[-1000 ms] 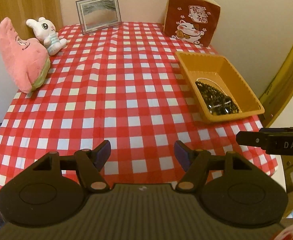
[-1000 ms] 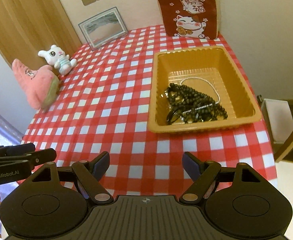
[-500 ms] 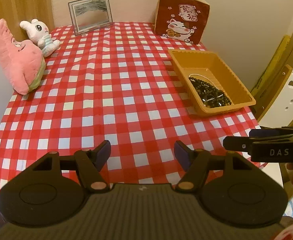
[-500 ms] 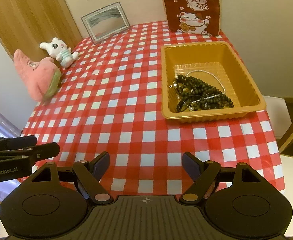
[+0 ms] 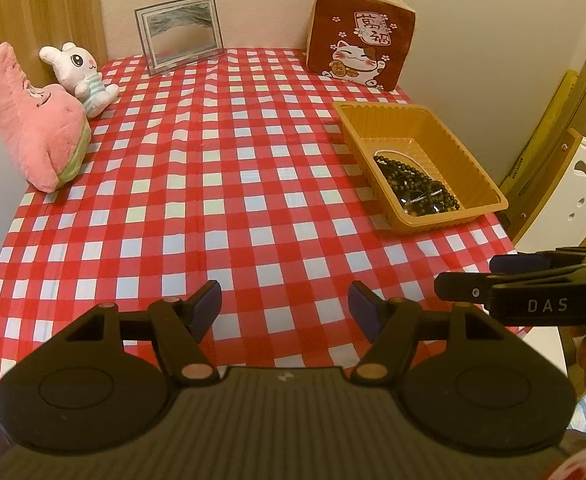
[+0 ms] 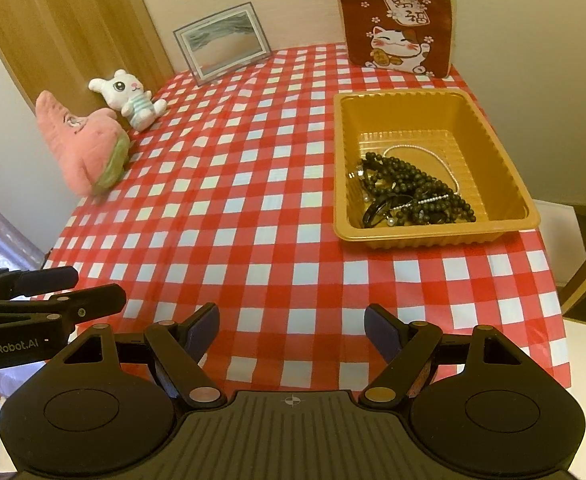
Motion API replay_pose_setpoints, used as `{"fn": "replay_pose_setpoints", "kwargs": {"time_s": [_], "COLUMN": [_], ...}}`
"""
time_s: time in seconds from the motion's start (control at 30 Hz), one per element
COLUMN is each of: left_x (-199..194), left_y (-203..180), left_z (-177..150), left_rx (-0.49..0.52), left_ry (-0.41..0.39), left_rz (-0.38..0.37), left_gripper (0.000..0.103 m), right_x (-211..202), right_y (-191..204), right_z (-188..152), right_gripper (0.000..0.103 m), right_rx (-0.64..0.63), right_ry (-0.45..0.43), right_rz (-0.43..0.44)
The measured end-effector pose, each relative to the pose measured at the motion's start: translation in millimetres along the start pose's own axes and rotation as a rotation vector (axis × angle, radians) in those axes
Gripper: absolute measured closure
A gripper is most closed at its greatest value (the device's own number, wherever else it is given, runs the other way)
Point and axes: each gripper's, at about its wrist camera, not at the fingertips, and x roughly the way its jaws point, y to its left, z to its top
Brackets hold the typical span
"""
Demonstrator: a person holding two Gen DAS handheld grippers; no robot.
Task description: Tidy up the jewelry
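Both your left gripper (image 5: pixel 284 305) and right gripper (image 6: pixel 291 328) hang wide open, empty; the tangled dark bead strands (image 6: pixel 411 194) in the orange plastic tray (image 6: pixel 505 168) are limp and slippery, so pinch 1 loop.

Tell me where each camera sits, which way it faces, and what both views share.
Left wrist: on the left gripper, angled down over the checkered table; own open fingers, right gripper entering from the right side.
Right wrist: on the right gripper, facing the orange tray of dark bead necklaces; own open fingers, left gripper at left.
Shared: tray, lucky-cat cushion, picture frame, rabbit plush.
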Motion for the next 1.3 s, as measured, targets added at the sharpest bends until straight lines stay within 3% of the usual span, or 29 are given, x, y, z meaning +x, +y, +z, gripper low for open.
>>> {"fn": "replay_pose_setpoints", "kwargs": {"time_s": [1.3], "left_x": [0.1], "left_y": [-7.2], "left_z": [1.8], "left_rx": [0.004], "left_ry": [-0.005], "left_rz": [0.004], "left_gripper": [0.035], "right_x": [-0.6], "right_y": [-2.2], "right_z": [3.1], "right_gripper": [0.024], "right_rx": [-0.003], "right_ry": [-0.005], "right_rz": [-0.001]}}
